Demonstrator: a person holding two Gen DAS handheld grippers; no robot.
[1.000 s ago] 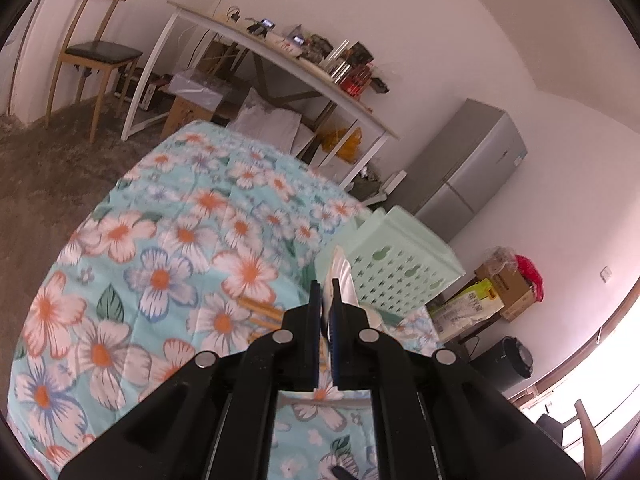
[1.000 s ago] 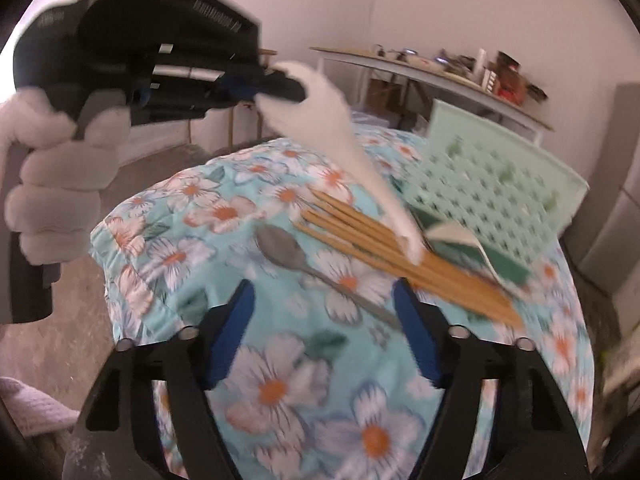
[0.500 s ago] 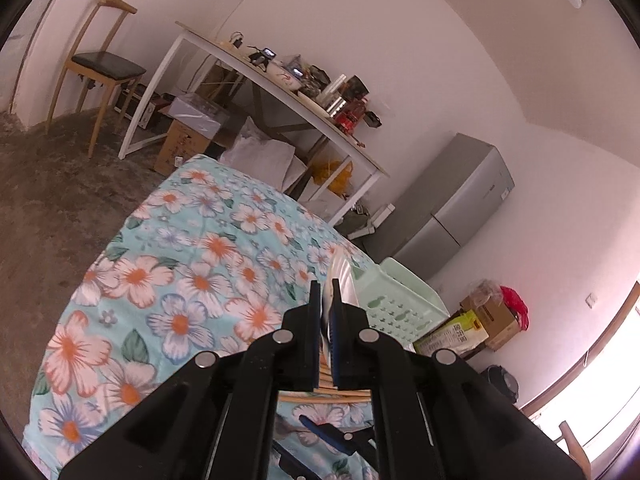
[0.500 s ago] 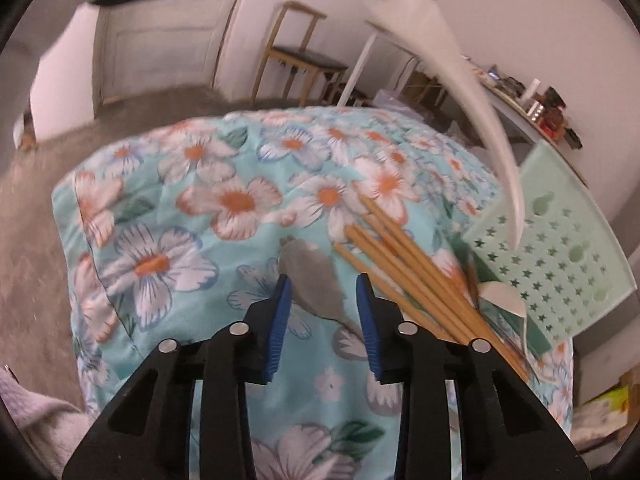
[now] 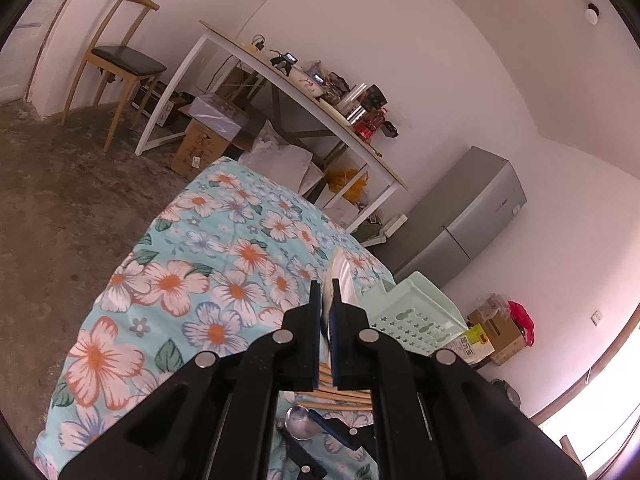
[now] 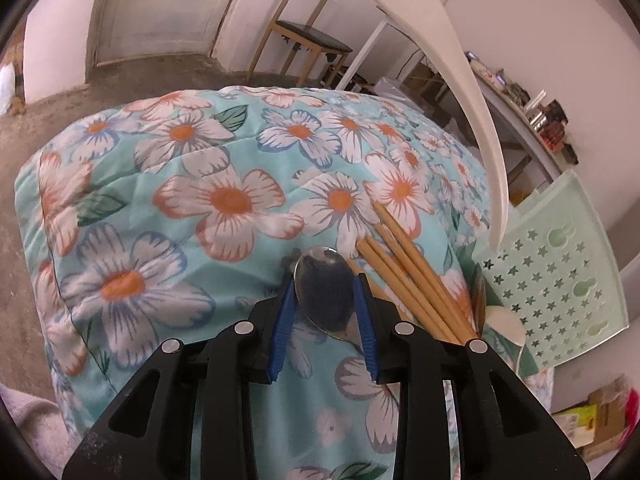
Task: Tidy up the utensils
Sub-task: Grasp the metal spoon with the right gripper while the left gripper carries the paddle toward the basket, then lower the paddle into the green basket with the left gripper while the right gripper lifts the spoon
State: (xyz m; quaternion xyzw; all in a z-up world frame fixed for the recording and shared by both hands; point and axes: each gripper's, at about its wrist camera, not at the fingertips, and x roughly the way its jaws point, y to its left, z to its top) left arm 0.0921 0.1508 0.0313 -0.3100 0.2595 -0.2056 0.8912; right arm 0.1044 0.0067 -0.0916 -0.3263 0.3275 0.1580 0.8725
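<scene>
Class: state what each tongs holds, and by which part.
Left tongs: white spoon, gripped at its bowl end. Right tongs: straddle the metal spoon bowl; grip uncertain.
</scene>
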